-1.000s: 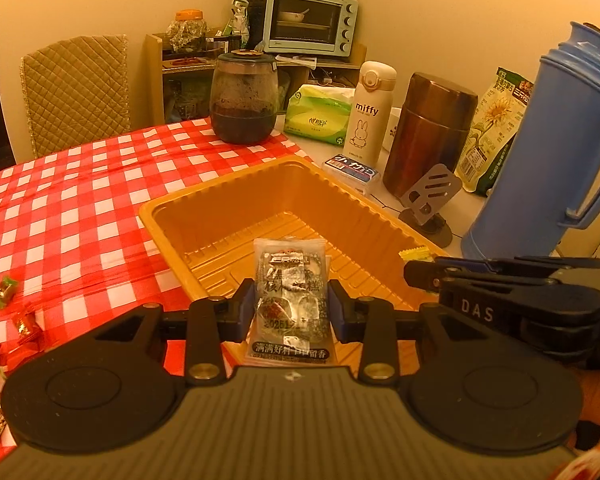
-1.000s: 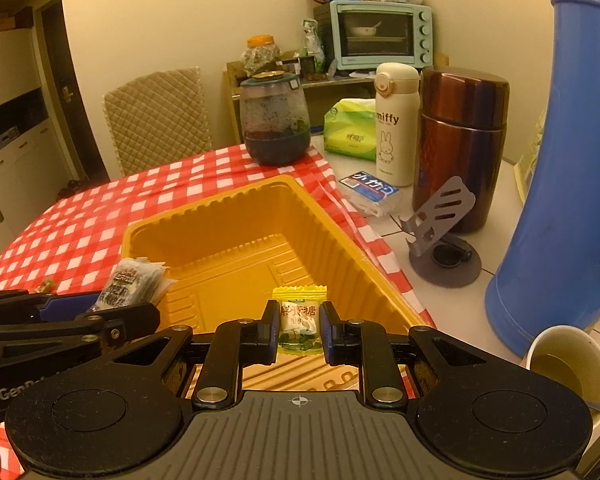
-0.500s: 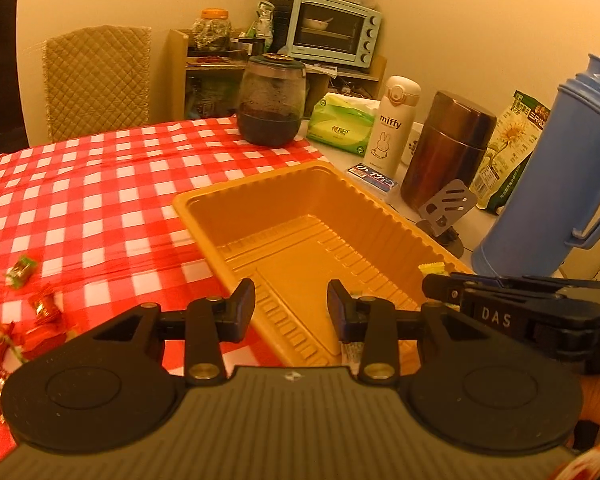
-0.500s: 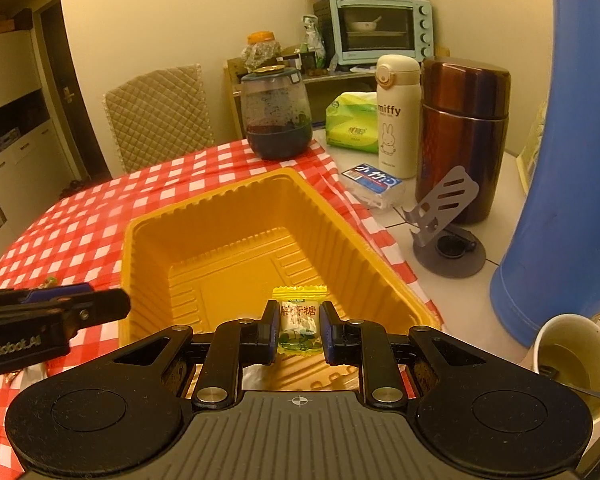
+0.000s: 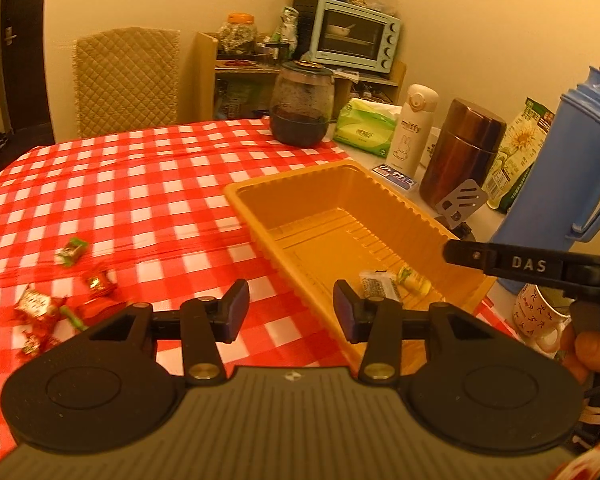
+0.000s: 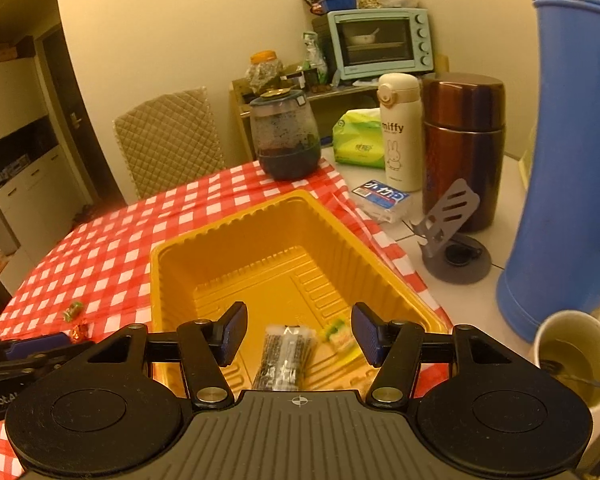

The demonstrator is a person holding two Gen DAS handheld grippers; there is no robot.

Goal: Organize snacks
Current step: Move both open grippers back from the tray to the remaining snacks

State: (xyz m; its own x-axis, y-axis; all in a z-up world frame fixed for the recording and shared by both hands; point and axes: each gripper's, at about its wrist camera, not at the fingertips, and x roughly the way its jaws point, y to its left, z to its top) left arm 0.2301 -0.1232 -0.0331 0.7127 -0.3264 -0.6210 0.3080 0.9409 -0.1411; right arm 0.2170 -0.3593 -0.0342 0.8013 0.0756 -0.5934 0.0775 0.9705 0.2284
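An orange plastic tray sits on the red checked tablecloth. In its near end lie a clear dark snack packet and a small yellow-green candy. My left gripper is open and empty, just left of the tray's near corner. My right gripper is open and empty above the tray's near end, over the two snacks. Several wrapped candies lie on the cloth at the left: a green one and red ones.
A dark glass jar, a tissue pack, a white bottle, a brown flask, a grey phone stand, a blue thermos and a cup of tea stand to the right of the tray.
Both grippers opened. The left dropped the clear packet into the tray and swung left; the right then dropped the yellow candy beside it.
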